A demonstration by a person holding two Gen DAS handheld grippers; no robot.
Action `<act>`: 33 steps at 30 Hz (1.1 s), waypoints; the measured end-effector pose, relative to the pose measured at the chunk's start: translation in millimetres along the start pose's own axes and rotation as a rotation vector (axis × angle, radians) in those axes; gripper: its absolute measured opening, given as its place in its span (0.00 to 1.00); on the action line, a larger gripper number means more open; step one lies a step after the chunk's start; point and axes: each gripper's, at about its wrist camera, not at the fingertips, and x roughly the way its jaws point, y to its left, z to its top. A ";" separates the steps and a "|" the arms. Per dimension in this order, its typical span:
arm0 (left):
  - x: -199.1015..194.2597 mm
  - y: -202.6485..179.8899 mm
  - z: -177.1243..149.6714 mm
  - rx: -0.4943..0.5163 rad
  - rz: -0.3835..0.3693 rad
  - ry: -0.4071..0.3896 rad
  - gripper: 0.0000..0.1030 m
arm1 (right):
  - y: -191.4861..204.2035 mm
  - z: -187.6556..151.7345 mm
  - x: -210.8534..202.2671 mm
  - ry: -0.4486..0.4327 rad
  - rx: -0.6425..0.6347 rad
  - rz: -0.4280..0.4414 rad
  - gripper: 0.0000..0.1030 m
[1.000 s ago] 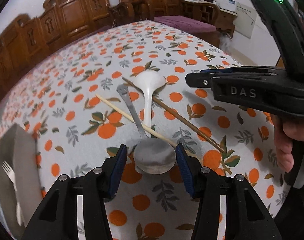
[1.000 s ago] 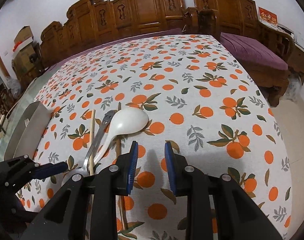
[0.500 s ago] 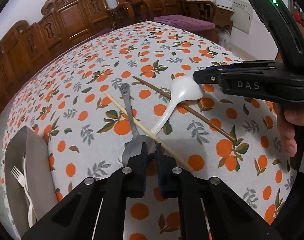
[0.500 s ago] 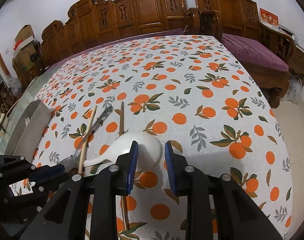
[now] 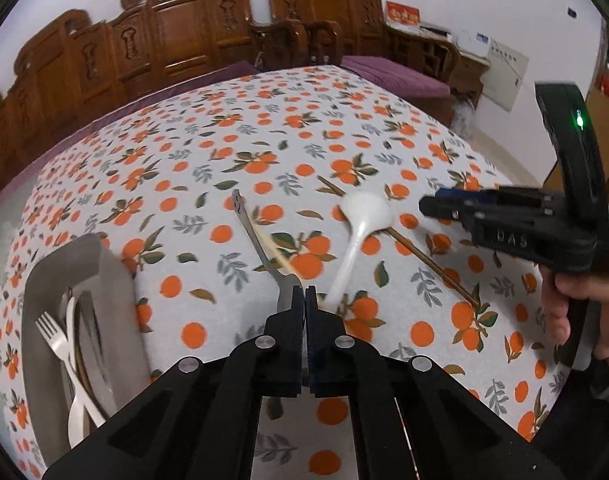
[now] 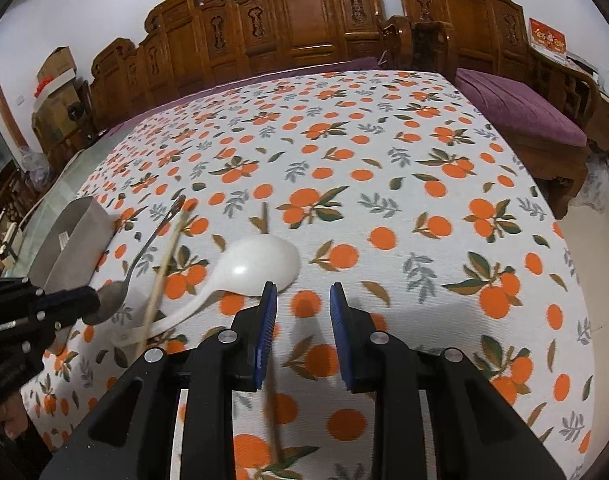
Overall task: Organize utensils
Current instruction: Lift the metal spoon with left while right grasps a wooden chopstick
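Steel shows between the closed jaws of the left gripper [image 5: 305, 294] at lower centre of the left wrist view: they are clamped on the bowl of the metal spoon [image 5: 260, 246], whose handle runs up and left over the orange-print tablecloth [image 5: 224, 152]. A pale chopstick [image 5: 274, 250] lies across that handle. Just right of it lies the white spoon [image 5: 362, 220], resting over a darker chopstick [image 5: 428, 262]. At lower left a grey tray [image 5: 112, 276] holds a fork [image 5: 54, 338] and other cutlery. In the right wrist view, the right gripper [image 6: 303, 304] stands with its blue pads apart and nothing between them, low in the frame just right of the white spoon's bowl. A hand [image 5: 584, 304] holds it at the right edge of the left wrist view.
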 end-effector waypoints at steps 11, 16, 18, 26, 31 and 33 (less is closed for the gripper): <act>-25.9 16.9 -1.3 -0.026 -0.031 -0.070 0.00 | 65.5 -9.8 13.2 0.052 -0.079 0.118 0.29; -34.3 17.7 -6.4 -0.028 -0.050 -0.088 0.00 | 83.6 -20.5 25.9 0.114 -0.150 0.080 0.29; -38.6 19.1 -7.4 -0.031 -0.057 -0.098 0.00 | 88.5 -23.9 26.5 0.124 -0.172 0.074 0.29; -59.7 28.8 -8.6 -0.040 -0.049 -0.124 0.00 | 108.7 -32.5 28.0 0.152 -0.218 0.065 0.28; -77.3 37.9 -11.0 -0.048 -0.026 -0.139 0.00 | 113.9 -35.1 28.5 0.157 -0.241 0.015 0.11; -85.8 42.3 -12.3 -0.051 -0.015 -0.147 0.00 | 112.5 -35.6 27.8 0.157 -0.243 0.000 0.06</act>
